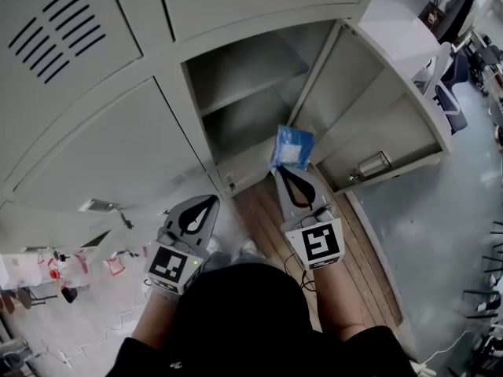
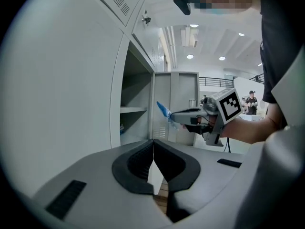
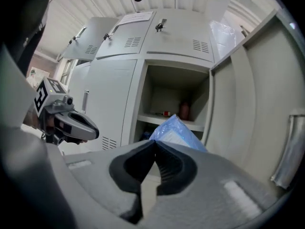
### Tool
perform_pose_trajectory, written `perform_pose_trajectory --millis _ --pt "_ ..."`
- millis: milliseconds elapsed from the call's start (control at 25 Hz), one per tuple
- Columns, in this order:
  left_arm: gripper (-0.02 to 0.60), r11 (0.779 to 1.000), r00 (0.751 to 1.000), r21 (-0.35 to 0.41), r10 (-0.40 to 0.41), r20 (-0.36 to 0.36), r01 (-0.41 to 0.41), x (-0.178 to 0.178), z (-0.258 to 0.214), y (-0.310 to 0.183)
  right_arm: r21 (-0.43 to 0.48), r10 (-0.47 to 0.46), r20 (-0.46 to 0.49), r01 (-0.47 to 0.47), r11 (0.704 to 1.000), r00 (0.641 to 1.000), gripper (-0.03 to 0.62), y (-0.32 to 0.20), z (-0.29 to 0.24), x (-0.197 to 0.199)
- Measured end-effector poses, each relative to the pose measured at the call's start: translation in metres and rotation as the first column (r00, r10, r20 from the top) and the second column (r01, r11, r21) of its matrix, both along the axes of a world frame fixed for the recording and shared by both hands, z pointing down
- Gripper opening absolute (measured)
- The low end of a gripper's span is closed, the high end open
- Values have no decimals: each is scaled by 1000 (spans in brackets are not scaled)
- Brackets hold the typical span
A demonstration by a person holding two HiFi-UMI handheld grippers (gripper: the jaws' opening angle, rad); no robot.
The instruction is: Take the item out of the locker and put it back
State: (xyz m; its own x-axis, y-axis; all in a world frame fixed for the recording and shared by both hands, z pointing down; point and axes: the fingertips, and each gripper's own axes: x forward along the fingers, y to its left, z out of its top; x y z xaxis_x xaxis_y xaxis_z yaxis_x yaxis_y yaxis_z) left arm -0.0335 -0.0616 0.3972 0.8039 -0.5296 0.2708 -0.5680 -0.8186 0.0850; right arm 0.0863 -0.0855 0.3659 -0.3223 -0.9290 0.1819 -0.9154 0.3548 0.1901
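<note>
We noted right tongs (image 1: 292, 170) clamped on blue packet (image 1: 292, 146) by its edge only; left tongs (image 1: 211, 201) together, empty. Packet might slip, or snag the locker shelf (image 1: 244, 81) ahead.

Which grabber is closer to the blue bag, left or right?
Right. The right gripper is shut on the blue bag, holding it in front of the open locker. The left gripper is shut and empty, off to the bag's left, not touching it.
</note>
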Motion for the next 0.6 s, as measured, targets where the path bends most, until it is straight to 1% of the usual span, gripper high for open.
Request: perform_pose_trajectory --millis 160,280,320,440,520,600 --pt "6 1000 999 2 28 -15 -28 1 -4 -3 27 31 40 -32 999 999 -2 17 -18 6" --pt "6 999 999 3 49 -24 -49 3 -6 -3 55 54 45 -57 997 998 0 30 -27 14" --pt "6 998 998 14 61 -26 -61 3 -6 -4 63 63 51 -66 996 997 -2 34 -31 16" --pt "6 990 994 97 108 -29 -104 2 -2 -7 88 84 75 -91 992 994 0 45 -43 21" --pt "6 987 992 108 121 -32 -117 3 -3 -8 101 97 89 -106 989 991 0 52 -50 24" --pt "6 987 991 100 127 -33 -123 3 -3 -9 111 112 94 -122 986 989 -1 57 -56 27"
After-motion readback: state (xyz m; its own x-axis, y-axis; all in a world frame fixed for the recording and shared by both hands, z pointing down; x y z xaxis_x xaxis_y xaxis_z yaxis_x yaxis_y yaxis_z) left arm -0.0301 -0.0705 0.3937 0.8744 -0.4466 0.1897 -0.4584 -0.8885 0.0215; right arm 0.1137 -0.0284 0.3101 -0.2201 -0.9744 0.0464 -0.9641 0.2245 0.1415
